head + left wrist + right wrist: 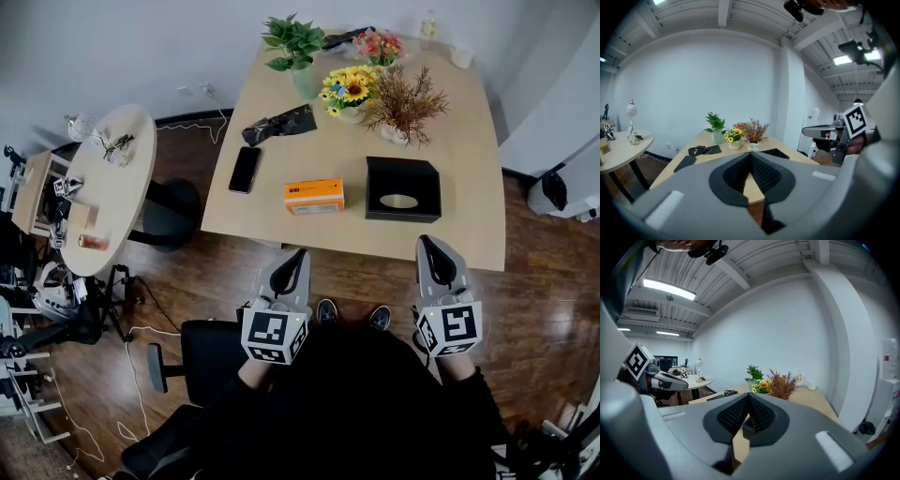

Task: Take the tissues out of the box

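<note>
Left gripper [296, 261] and right gripper [428, 246], grey two-jaw tools, each carrying a cube with black-and-white square markers. Both are closed with nothing between the ribbed black pads, as the left gripper view [751, 157] and right gripper view [748, 399] show. They hover over the dark wooden floor, short of the near edge of the light wooden table [469, 141]. The task's thing, a square black tissue box [403, 178] with an oval top opening, sits on that table, apart from both grippers and ahead of the right one. Just left of the tissue box lies a small orange carton [314, 196]; its dark print is too small to read. Farther left of the box lies a black phone [245, 170]. Beyond the box stand a dried reddish-brown plant in a white pot [405, 108], a yellow sunflower bouquet [350, 91] and a green leafy plant in a pale vase [295, 47]. A crumpled black bag [281, 122] lies beyond the box and to its left.
</note>
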The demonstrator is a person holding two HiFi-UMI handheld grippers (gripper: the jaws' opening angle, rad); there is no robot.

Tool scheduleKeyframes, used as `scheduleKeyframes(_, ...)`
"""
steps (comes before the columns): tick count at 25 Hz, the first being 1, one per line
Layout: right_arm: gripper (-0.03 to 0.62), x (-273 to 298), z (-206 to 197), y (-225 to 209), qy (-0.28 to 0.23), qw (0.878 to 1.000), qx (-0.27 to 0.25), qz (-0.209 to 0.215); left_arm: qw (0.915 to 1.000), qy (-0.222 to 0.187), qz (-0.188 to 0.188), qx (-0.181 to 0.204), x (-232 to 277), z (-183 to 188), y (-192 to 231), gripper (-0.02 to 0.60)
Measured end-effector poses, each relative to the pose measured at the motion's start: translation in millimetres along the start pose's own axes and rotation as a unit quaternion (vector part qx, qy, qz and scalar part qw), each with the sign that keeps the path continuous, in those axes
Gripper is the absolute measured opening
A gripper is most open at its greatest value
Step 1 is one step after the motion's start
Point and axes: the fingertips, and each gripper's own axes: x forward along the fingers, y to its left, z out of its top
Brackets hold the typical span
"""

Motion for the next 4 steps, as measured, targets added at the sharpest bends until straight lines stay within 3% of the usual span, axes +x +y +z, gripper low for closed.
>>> scheduleKeyframes(4,0.000,0.4,1.0,1.4,0.001,1.000,-0.002,0.002,1.0000,0.000,0.000,-0.001,-0.6,0.8,0.5,0.000)
